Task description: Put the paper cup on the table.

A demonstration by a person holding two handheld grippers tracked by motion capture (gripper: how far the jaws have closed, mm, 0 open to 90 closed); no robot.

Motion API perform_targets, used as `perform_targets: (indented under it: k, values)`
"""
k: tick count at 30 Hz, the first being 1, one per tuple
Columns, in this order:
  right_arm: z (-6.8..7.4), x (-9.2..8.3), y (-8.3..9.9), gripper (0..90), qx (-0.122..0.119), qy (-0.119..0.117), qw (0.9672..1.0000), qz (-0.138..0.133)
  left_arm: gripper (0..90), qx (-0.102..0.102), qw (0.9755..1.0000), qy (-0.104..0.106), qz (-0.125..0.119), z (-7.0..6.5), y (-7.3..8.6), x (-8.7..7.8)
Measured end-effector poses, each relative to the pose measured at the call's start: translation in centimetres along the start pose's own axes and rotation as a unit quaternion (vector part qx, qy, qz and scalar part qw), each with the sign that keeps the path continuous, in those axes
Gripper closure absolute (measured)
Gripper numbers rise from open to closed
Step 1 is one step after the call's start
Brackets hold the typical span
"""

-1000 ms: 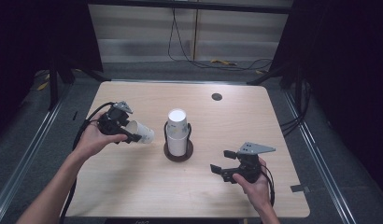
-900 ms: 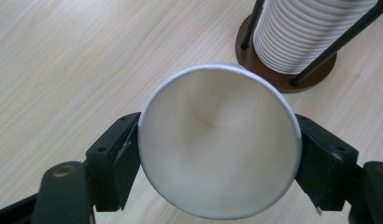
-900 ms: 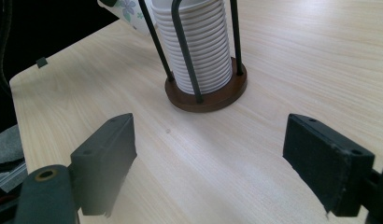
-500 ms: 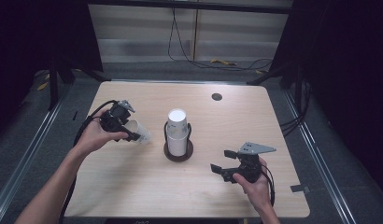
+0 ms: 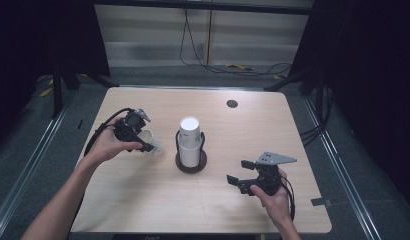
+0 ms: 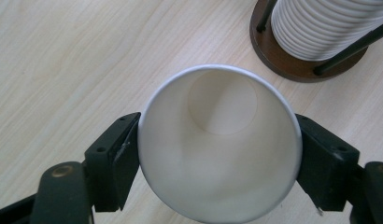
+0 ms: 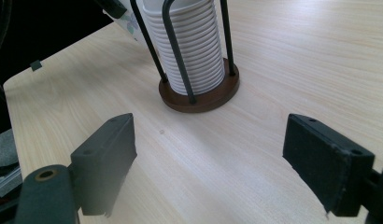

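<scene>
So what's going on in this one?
A person works at a wooden table with a gripper in each hand. The left gripper holds one white paper cup by its rim, just beside the cup stack in its wire holder. The right gripper hangs open and empty, near the holder.

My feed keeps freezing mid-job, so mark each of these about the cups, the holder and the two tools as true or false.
1. The left tool grips a white paper cup. True.
2. That cup stands upright on the table. False: it is held tipped over, its open mouth facing the tool's camera.
3. The right tool holds a cup. False: its jaws stand open over bare table with nothing between them.
4. A stack of white cups sits in a wire holder with a round brown base. True.
5. The holder lies tipped over on its side. False: it stands upright near the middle of the table.
</scene>
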State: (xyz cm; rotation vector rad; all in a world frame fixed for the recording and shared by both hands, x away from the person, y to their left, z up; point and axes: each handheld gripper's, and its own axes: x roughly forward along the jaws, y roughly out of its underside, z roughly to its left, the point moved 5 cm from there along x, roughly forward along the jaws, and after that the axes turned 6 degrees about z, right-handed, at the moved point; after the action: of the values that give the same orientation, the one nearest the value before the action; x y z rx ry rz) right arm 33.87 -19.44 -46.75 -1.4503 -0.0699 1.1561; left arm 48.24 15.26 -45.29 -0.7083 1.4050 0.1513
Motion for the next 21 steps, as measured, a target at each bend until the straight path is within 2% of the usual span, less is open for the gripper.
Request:
perform_targets:
  k: [1,2,5,8,10,15,16,18,20,21]
  values:
    - [0.0,0.0,0.0,16.7,0.002,0.001,1.0000,0.001,23.6,0.004,1.0000,-0.001,0.006,-0.1,0.0,0.2]
    - [0.0,0.0,0.0,16.7,0.002,0.001,1.0000,0.002,23.6,-0.002,1.0000,-0.003,0.007,-0.2,-0.1,0.4]
    - [0.1,0.1,0.0,16.7,-0.001,0.000,1.0000,0.001,23.4,0.011,0.9998,0.001,0.016,-0.4,-0.1,1.0]
    - [0.0,0.2,0.1,16.7,0.001,0.000,1.0000,0.003,23.3,0.008,0.9997,-0.003,0.021,-0.6,-0.2,1.5]
    - [0.0,0.2,0.1,16.7,0.002,0.000,1.0000,0.004,22.2,0.005,0.9999,-0.003,0.014,-0.7,-0.4,1.7]
    - [0.0,0.2,0.2,16.7,0.001,0.003,1.0000,0.006,21.5,0.007,0.9998,-0.008,0.017,-0.8,-0.7,1.7]
    - [0.0,0.2,0.2,16.7,0.001,0.003,1.0000,0.005,21.4,0.001,0.9999,-0.009,0.012,-0.9,-0.7,1.8]
    - [0.1,0.2,0.2,16.7,0.001,0.003,1.0000,0.006,21.1,0.005,0.9998,-0.014,0.012,-1.0,-0.8,1.9]
    - [0.0,0.2,0.2,16.7,0.000,0.003,1.0000,0.006,21.0,-0.004,0.9998,-0.019,0.003,-1.2,-1.1,2.0]
    - [0.0,0.3,0.2,16.7,0.000,0.004,1.0000,0.007,21.0,-0.001,0.9998,-0.022,0.000,-1.3,-1.2,2.0]
